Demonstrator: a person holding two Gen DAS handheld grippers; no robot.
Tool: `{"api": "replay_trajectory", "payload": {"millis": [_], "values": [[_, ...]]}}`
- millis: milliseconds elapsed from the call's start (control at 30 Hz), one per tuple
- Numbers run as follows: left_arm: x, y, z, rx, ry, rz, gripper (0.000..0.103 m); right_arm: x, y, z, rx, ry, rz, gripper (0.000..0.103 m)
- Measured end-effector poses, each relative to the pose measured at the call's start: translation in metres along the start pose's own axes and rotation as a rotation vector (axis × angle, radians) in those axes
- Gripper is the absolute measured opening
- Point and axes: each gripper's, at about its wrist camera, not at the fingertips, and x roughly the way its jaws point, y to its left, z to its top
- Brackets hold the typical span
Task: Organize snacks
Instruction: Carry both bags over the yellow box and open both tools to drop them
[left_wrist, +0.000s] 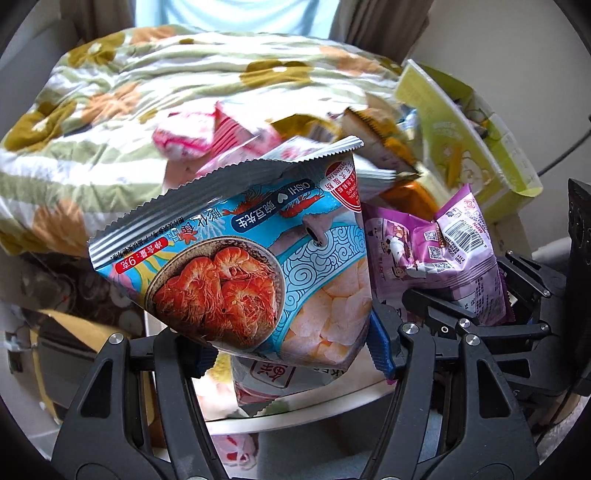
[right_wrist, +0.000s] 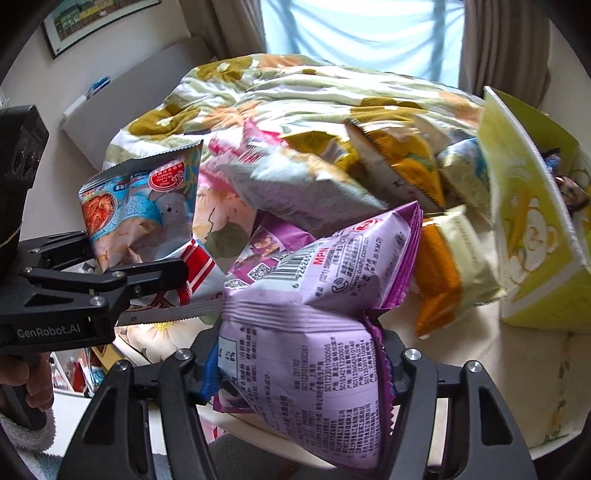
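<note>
Simultaneously, both grippers carry a snack above a round white table (right_wrist: 554, 387). The left gripper (left_wrist: 291, 354) is clenched on the lower end of a blue shrimp-cracker bag (left_wrist: 236, 266), whose serrated top seal points away from the camera; the right wrist view shows the same bag lifted clear of the pile. The right gripper (right_wrist: 299, 373) is clenched on a purple snack bag (right_wrist: 314, 306), barcode side up, held just beside the left gripper and apart from the heap beneath. Loose packets (right_wrist: 388, 166), pink, orange and pale yellow, lie crowded on the table, in front of a floral quilt (right_wrist: 295, 88). A yellow-green cardboard box (right_wrist: 535, 229) stands open at the table's right edge, with some packets already visible inside, though these are too small to identify. Judged from this arrangement, the step in hand is transport of two picked bags, with most of the sorting yet to be done. The next move probably calls for carrying each bag over the box rim and opening the fingers only once the bag hangs inside its walls.
</note>
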Motion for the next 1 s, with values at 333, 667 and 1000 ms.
{"api": "replay_trajectory", "payload": {"millis": [333, 667, 1000], "values": [[-0.040, -0.087, 0.043, 0.137, -0.106, -0.054, 0.061, -0.079, -0.051, 0.005, 0.115, -0.128, -0.065, 0.060], [-0.040, -0.183, 0.100, 0.180, -0.183, -0.083, 0.061, -0.150, -0.134, 0.030, 0.133, -0.265, -0.120, 0.060], [0.031, -0.279, 0.173, 0.133, -0.148, -0.115, 0.062, -0.176, -0.240, 0.047, 0.155, -0.283, -0.168, 0.060]]}}
